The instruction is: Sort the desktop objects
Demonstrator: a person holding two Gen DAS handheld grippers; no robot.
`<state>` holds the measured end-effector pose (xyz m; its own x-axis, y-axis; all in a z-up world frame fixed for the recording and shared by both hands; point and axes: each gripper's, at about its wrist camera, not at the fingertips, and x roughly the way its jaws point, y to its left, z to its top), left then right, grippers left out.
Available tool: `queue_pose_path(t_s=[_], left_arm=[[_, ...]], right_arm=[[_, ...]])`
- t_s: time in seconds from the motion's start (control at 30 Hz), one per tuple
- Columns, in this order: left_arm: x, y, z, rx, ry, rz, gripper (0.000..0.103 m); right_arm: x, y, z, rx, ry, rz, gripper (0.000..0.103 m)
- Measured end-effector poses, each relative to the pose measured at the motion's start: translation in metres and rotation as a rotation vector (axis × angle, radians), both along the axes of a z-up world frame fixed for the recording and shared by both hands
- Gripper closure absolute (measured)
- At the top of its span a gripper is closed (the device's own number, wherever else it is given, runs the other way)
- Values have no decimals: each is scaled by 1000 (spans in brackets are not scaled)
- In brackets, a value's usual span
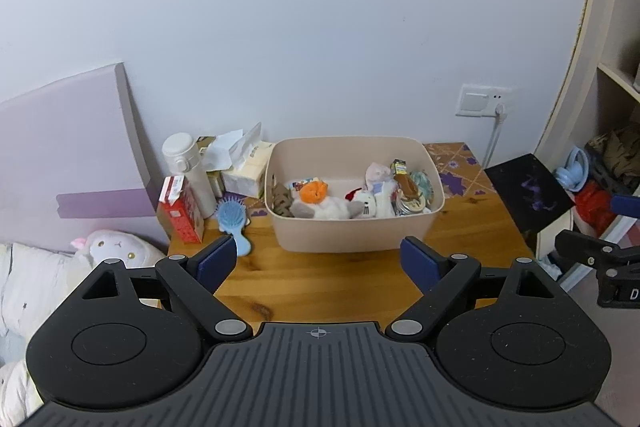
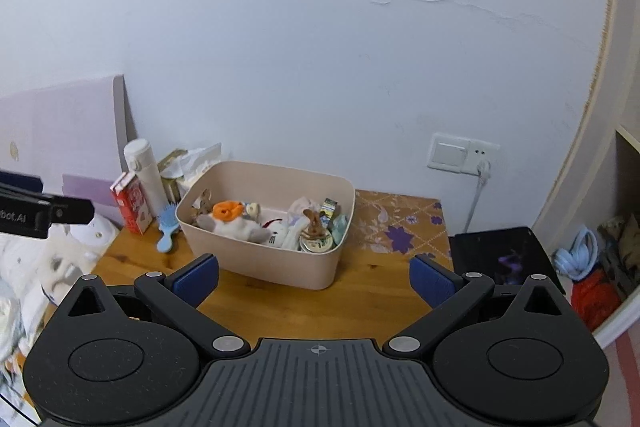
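Hairbrush (image 1: 233, 223), blue, lies on the tabletop (image 1: 340, 279) left of the beige bin (image 1: 352, 231): light, stiff plastic, best pinched across its handle. Left of it a red carton (image 1: 182, 213) and white bottle (image 1: 188, 171) crowd the approach; tissue pack (image 1: 246, 167) behind. Bin holds soft toys and a tin. My left hand-held gripper (image 1: 318, 261) and right hand-held gripper (image 2: 314, 277) both gape wide, empty.
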<state>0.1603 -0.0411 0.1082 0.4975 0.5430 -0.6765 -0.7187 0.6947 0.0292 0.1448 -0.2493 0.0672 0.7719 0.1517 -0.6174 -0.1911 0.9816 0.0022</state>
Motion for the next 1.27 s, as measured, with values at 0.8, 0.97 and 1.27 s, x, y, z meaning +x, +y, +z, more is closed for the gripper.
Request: queue_pose_path(t_s=[0.8,0.97,1.27], left_arm=[[-91,-76,21,-38,-17,-29,13],[-95,-85,20,-64,-11,-56,13],[-100,-84,18,-80,2,-67,13]], right_arm=[[-115,-18,36,-6,11,-66,0],[-130,-26,38,-16,31,-89,0],[-138,-34,37,-57,62,-97,0]])
